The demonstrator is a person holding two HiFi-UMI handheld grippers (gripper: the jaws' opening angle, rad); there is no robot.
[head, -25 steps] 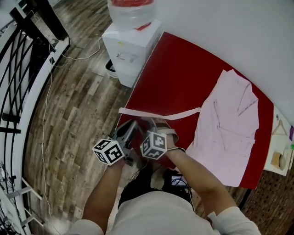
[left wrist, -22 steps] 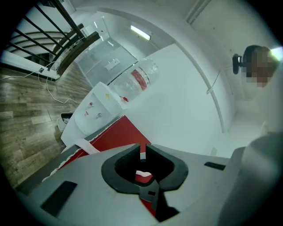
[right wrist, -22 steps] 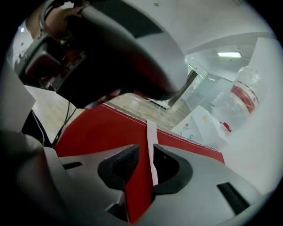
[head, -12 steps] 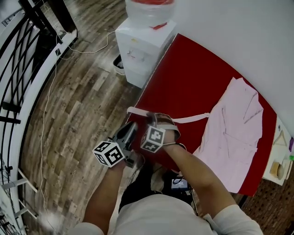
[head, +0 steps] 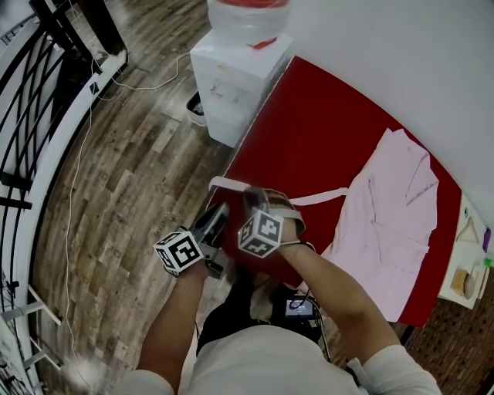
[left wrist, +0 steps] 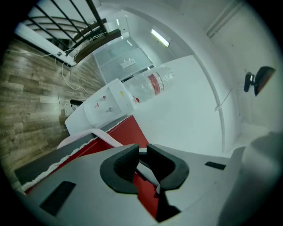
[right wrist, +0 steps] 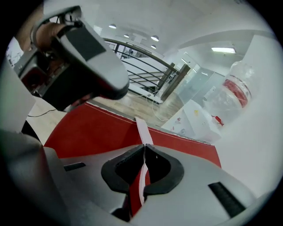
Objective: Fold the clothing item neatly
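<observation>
Pink cloth robe [head: 394,216] lies flat at the red table's [head: 309,116] right end, its belt [head: 320,198] stretched to the near left corner. The bottle's [head: 247,15] red label is unreadable. In the left gripper view, the left claw [left wrist: 142,152] is pinched shut on the belt. In the right gripper view, the right claw [right wrist: 144,148] has just closed on the flat strip.

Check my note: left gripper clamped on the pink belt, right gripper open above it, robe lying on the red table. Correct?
Not quite. The right gripper is not open: its jaws have just closed on the pink belt, as the right gripper view shows. The left gripper is clamped on the belt, and the robe lies on the red table.
</observation>
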